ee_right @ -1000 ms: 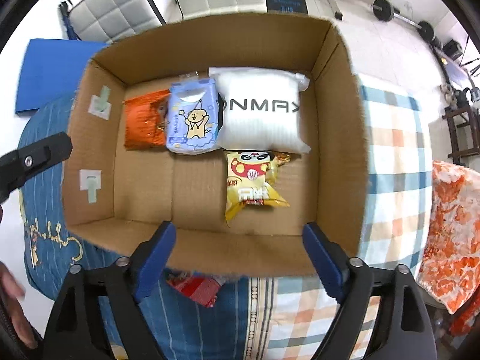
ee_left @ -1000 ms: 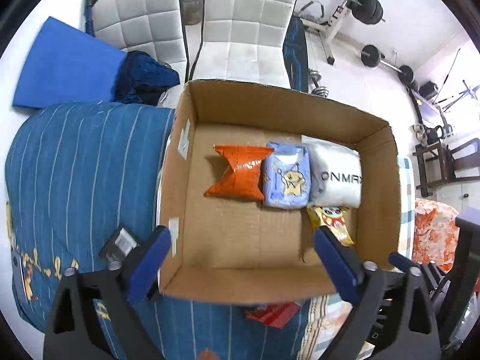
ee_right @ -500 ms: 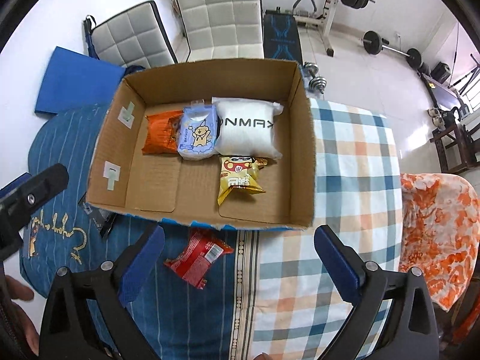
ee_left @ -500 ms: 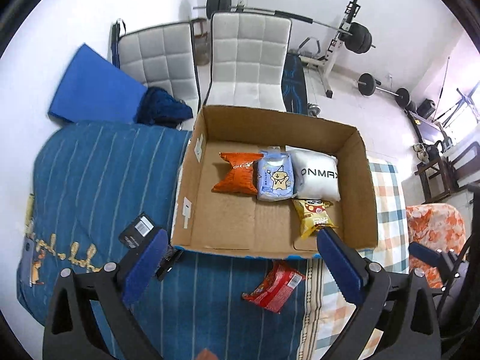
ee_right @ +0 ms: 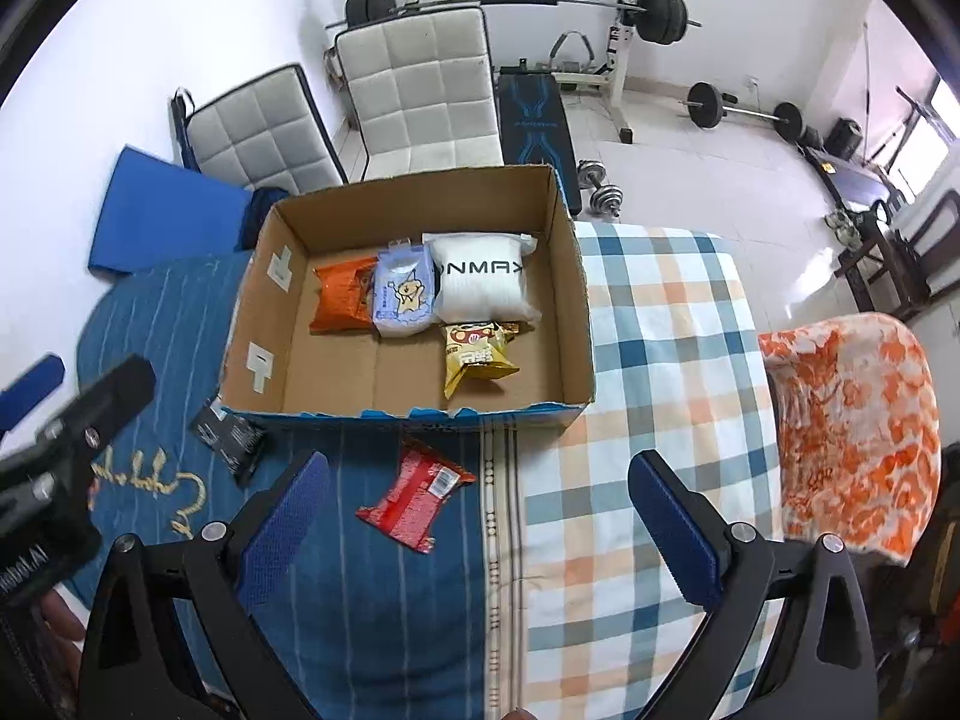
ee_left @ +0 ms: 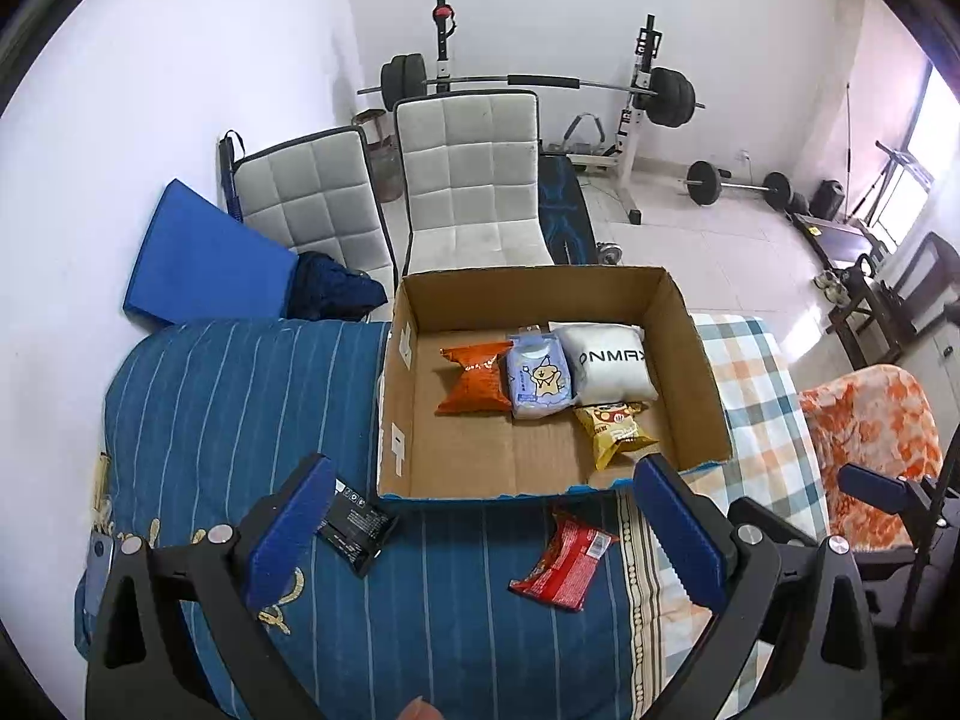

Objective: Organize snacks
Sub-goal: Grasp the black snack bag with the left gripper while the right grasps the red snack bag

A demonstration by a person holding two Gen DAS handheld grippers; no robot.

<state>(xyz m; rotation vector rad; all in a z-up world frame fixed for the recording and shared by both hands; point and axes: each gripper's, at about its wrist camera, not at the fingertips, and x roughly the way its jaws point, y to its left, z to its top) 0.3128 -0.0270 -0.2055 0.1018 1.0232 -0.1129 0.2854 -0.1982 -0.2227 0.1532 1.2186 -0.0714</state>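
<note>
Cardboard box (ee_left: 690,348) sitting open on the covered surface, straddling the blue striped cloth (ee_left: 240,396) and the checked cloth (ee_right: 660,330). Lying inside along the far wall, side by side and touching: orange snack packet (ee_left: 474,377) on the left, pale blue pack with a cartoon bear (ee_left: 537,381) in the middle, white pillow-shaped pack lettered ONMAX (ee_left: 606,363) on the right. Resting just near of the white pack, touching it: yellow snack packet (ee_left: 615,432). Leaving the near left part of the box floor bare.

Lying outside, just near of the box's front wall on the striped cloth: red snack packet (ee_right: 417,492). Lying further left, by the box's near left corner: black packet (ee_left: 357,525), partly tucked behind a blue pad in the left wrist view.

Left gripper (ee_left: 486,534) hanging above the near side of the cloth, jaws spread wide, nothing between the pads. Right gripper (ee_right: 480,534) likewise standing wide, pads gripping nothing, with the red packet showing on the cloth below between them. Left gripper's black body also showing at the left edge of the right wrist view.

Standing beyond the box: two white padded chairs (ee_left: 474,180), a blue mat (ee_left: 198,258) leaning at the wall, a barbell rack (ee_right: 624,6). Orange patterned cloth (ee_right: 852,420) lying at the right.
</note>
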